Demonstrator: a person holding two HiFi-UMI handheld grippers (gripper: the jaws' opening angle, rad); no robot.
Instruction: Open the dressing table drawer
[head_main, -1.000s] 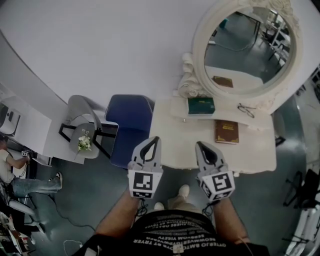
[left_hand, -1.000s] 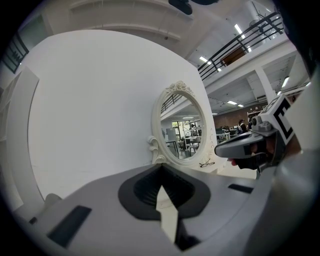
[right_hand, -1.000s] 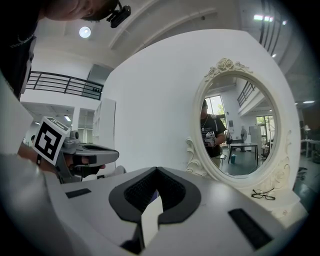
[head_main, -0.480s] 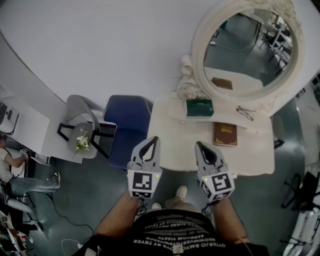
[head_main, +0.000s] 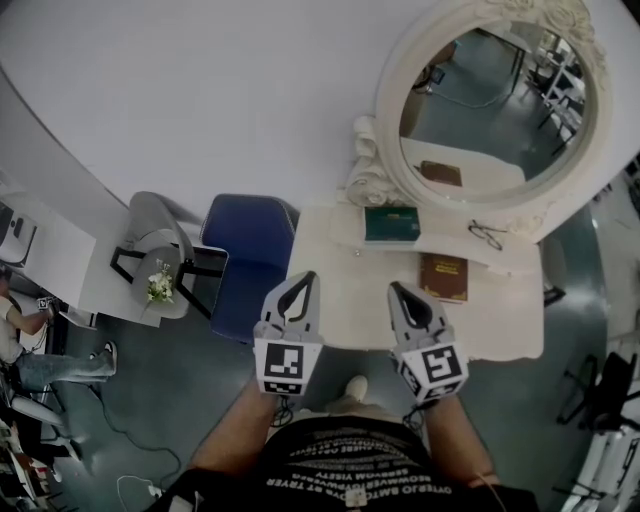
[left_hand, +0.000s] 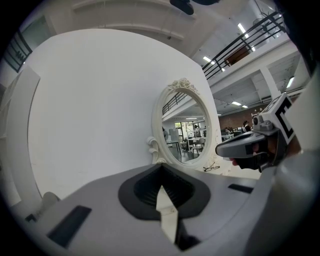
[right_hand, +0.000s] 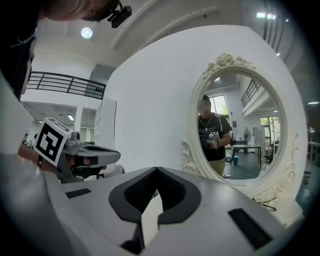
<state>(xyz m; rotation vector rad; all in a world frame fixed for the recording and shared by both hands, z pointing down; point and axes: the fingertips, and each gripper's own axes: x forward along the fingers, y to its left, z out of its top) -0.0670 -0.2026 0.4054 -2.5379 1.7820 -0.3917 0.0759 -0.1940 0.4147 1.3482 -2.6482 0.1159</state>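
The white dressing table (head_main: 500, 335) stands against the wall under an oval mirror (head_main: 490, 100); its drawer front is hidden below the tabletop's edge. In the head view my left gripper (head_main: 307, 280) hangs just off the table's front left corner, shut and empty. My right gripper (head_main: 396, 290) hovers over the table's front edge, also shut with nothing in it. In the left gripper view the jaws (left_hand: 161, 172) meet in front of the mirror (left_hand: 182, 127). In the right gripper view the jaws (right_hand: 156, 172) meet too, with the left gripper (right_hand: 90, 152) at the left.
On the tabletop lie a green book (head_main: 392, 222), a brown book (head_main: 443, 277) and a pair of glasses (head_main: 487, 234). A blue chair (head_main: 245, 260) stands left of the table, then a grey chair with flowers (head_main: 158, 283). A person sits at far left (head_main: 20, 330).
The table and the things on it have slid slightly down and left in the head view as I drifted closer. Both grippers kept their pose and stayed shut.
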